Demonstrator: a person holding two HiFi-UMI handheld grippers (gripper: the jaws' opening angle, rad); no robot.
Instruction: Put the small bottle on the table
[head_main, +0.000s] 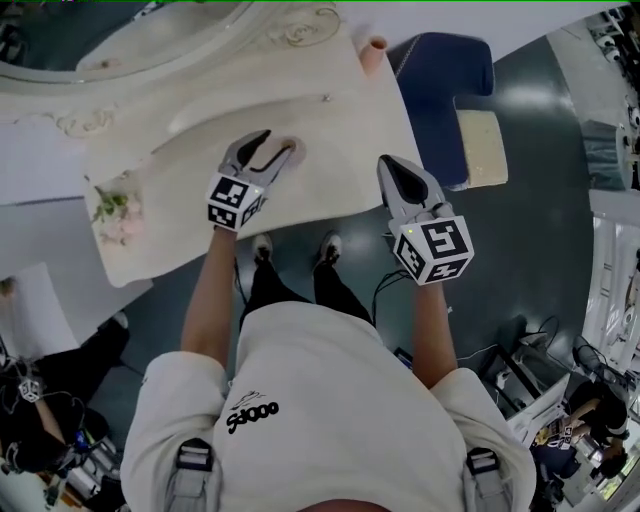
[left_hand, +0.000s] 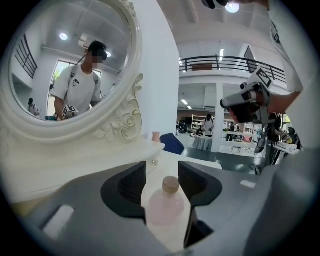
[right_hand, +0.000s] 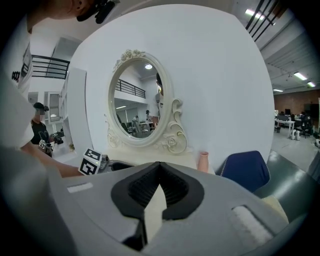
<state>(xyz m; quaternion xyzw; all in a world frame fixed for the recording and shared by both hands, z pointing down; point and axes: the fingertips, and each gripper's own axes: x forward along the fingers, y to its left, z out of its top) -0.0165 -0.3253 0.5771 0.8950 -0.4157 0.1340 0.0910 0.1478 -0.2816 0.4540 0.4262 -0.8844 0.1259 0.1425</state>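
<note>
The small pink bottle (left_hand: 167, 210) stands on the white surface (head_main: 350, 120), inside the left claw (left_hand: 162, 169), whose sides are wide apart and not squeezing it. The right claw (right_hand: 159, 170) is closed and empty. I think the next move is to pull the left claw away without bumping the bottle.

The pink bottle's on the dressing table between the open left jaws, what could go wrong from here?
The small bottle stands close between the open jaws of the left hand-held gripper, so a crooked pull-back might clip and topple it. It is fairly near the front edge of the table, so it might then roll off.
</note>
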